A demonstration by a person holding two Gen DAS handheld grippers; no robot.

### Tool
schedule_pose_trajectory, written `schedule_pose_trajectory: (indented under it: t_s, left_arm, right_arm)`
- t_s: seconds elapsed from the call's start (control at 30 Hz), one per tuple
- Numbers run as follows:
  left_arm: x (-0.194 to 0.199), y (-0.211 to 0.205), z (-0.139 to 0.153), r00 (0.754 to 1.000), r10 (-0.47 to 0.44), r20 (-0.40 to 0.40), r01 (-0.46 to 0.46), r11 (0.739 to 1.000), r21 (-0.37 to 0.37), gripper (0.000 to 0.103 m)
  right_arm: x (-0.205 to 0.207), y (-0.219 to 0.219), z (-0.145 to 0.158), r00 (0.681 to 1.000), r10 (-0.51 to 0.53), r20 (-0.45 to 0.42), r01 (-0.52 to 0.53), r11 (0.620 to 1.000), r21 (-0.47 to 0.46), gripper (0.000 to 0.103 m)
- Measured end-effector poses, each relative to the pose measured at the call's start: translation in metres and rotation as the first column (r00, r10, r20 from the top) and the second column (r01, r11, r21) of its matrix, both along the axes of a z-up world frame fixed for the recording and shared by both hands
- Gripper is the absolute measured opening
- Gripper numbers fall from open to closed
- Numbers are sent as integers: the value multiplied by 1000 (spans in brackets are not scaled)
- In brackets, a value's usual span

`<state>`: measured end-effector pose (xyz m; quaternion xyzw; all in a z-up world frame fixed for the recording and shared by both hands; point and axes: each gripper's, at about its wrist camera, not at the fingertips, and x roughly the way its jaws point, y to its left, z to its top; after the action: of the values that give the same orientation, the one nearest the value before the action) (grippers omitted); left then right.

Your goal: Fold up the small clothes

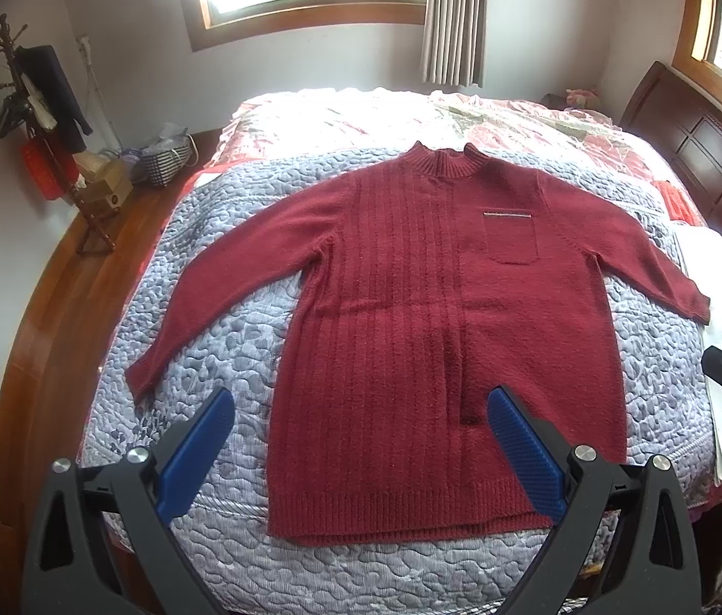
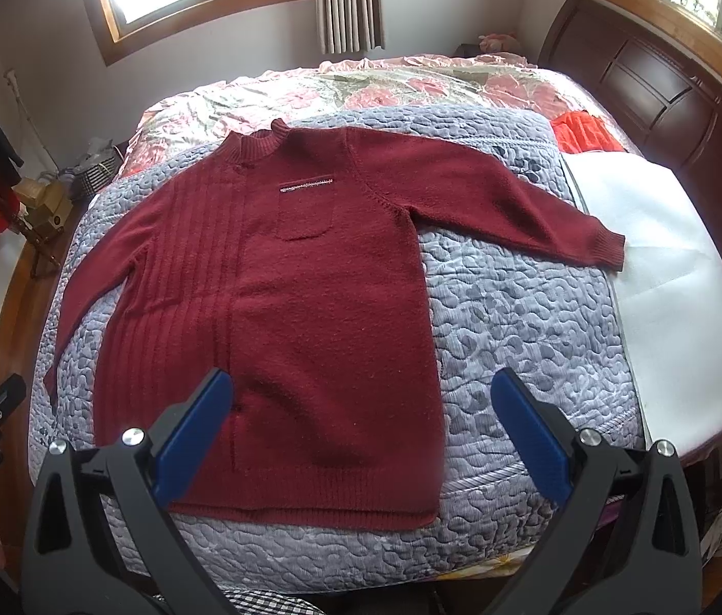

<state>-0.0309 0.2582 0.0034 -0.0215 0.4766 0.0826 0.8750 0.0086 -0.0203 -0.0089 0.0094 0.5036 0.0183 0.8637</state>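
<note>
Red knit sweater spread flat, front up, mid-frame on grey quilt, sleeves angled outward. Left gripper and right gripper both spread wide, empty, above hem. Probably soft, limp, moderately heavy, non-slip; best pinched at sleeve cuff or shoulder seam.

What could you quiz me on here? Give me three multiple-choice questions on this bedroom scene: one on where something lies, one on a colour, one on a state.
1. The sweater lies on:
A. the floor
B. the grey quilt
C. a chair

2. Its colour is:
A. dark red
B. green
C. white

3. Its sleeves are:
A. folded across the chest
B. rolled up
C. spread out to the sides

Answers:
1 B, quilt shows all round it.
2 A, the whole knit is dark red.
3 C, both cuffs lie far from the body; both grippers' fingers stand open, holding nothing.
</note>
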Motion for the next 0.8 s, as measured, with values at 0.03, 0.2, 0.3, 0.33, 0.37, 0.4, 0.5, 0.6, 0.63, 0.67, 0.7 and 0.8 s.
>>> schedule_pose_trajectory:
  t_s: [0.03,0.2,0.3,0.33,0.37,0.4,0.5,0.6,0.63,0.67,0.7,0.8]
  left_arm:
    - [0,0,0,1000,1,0,-1,1000,1,99]
    - [1,-1,0,1000,4,2,-4,1000,10,99]
    - [2,-1,0,1000,6,-1,-6,1000,7,99]
    - [2,-1,0,1000,6,-2,-6,1000,7,99]
    - [2,-2,0,1000,6,-3,-6,1000,8,99]
    - [2,-2,-1,1000,7,-3,-7,1000,9,99]
    - [2,-2,-1,1000,8,-4,-8,1000,9,99]
    - [3,-2,-1,1000,9,-4,-9,1000,9,99]
    - [3,-2,-1,1000,10,-4,-10,1000,11,99]
    - [3,-2,-1,1000,11,-5,-10,1000,11,99]
    - [3,-2,-1,1000,11,-4,-11,1000,11,99]
    - [3,-3,-1,1000,11,-6,-11,1000,14,99]
  right_arm:
    - [0,-1,0,1000,-1,2,1,1000,-1,100]
    - [3,-3,-1,1000,-1,2,1,1000,1,100]
    - [4,-3,-1,1000,2,-1,-2,1000,1,100]
    - [4,-4,-2,1000,3,-1,-3,1000,0,100]
    - [4,-3,-2,1000,4,-2,-4,1000,-1,100]
    - [4,-3,-2,1000,3,-2,-3,1000,-1,100]
    - [4,-3,-2,1000,3,-3,-3,1000,0,100]
    - [4,-3,-2,1000,4,-3,-4,1000,-1,100]
    - [4,-3,-2,1000,4,-3,-4,1000,-1,100]
    - [4,-3,-3,1000,5,-3,-5,1000,0,100]
    - [4,-3,-3,1000,4,-3,-4,1000,0,100]
    - [5,-3,-4,1000,6,-3,-6,1000,1,100]
